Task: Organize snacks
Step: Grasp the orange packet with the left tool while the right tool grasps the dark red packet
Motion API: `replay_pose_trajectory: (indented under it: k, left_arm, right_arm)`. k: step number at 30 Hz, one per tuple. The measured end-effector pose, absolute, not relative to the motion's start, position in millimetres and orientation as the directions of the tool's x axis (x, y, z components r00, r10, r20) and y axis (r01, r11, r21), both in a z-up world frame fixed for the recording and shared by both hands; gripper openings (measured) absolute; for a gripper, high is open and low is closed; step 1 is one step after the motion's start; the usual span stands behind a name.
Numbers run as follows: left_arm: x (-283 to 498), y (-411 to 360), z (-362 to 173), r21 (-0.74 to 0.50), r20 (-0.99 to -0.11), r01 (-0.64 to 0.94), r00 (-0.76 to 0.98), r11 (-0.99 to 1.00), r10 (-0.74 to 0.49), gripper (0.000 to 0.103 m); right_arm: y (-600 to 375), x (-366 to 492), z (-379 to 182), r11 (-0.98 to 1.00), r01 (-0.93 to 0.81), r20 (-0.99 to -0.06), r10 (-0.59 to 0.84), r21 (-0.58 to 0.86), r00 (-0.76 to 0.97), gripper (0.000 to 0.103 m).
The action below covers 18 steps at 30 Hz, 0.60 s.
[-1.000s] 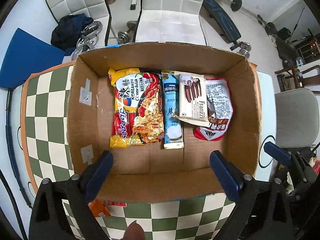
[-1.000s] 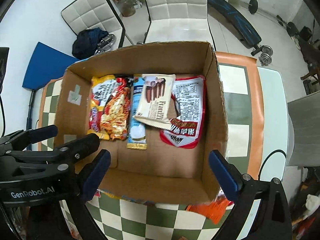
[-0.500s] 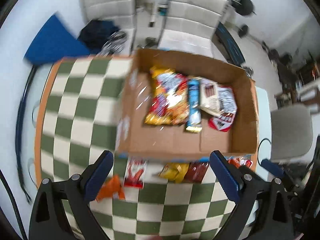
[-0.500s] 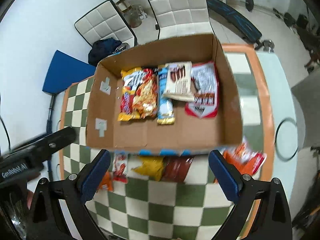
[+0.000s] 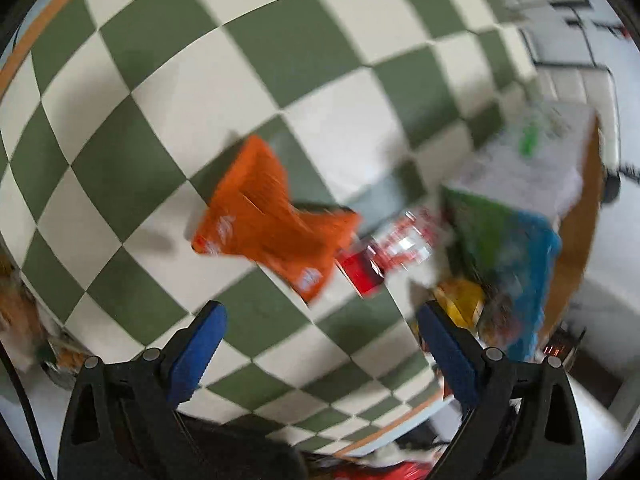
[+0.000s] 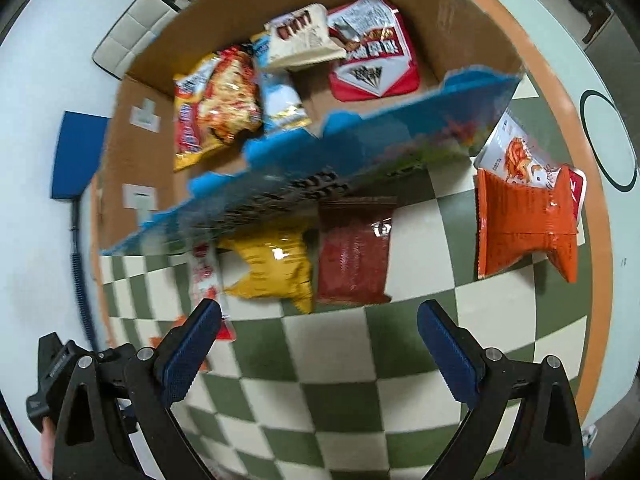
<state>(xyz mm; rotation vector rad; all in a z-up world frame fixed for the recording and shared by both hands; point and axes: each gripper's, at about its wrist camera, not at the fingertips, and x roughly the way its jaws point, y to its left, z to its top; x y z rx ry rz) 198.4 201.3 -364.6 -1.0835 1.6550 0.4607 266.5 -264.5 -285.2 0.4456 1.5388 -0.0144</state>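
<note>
Snack packets (image 6: 352, 256): five in box (image 6: 472, 20).

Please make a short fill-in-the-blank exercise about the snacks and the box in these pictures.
1. The tablecloth has green and ____ squares.
2. The yellow packet lies ____ the cardboard box.
3. Both the left gripper and the right gripper are ____.

Missing words: cream; outside; open
</note>
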Motion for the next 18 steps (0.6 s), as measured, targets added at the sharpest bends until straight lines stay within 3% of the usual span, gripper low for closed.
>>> replay_pose_trajectory:
  k: [8,13,18]
  left_arm:
    - [186.7,207.7,-412.1,-0.166,-0.878,-0.916,-0.031,0.364,-0.477,0.097]
    - [182.0,207.1,-423.6,-0.105,-0.896,-0.926,-0.070,0.363,-0.438,0.097]
    - [186.9,201.1,-430.1,-0.065,-0.909,-0.905,-0.120,0.421,-0.398,0.081]
  right_arm:
    - [-266.4,270.0,-322.2,0.934,0.307,-0.983,0.180,0.182,0.035,0.100]
    - [-270.3,280.2,-335.9,0.932,0.335,-0.990,0.136,0.142,0.042,0.100]
    - [-275.3,281.7,-340.6,0.936,0.344,-0.996,0.050,0.074,0.078,0.098]
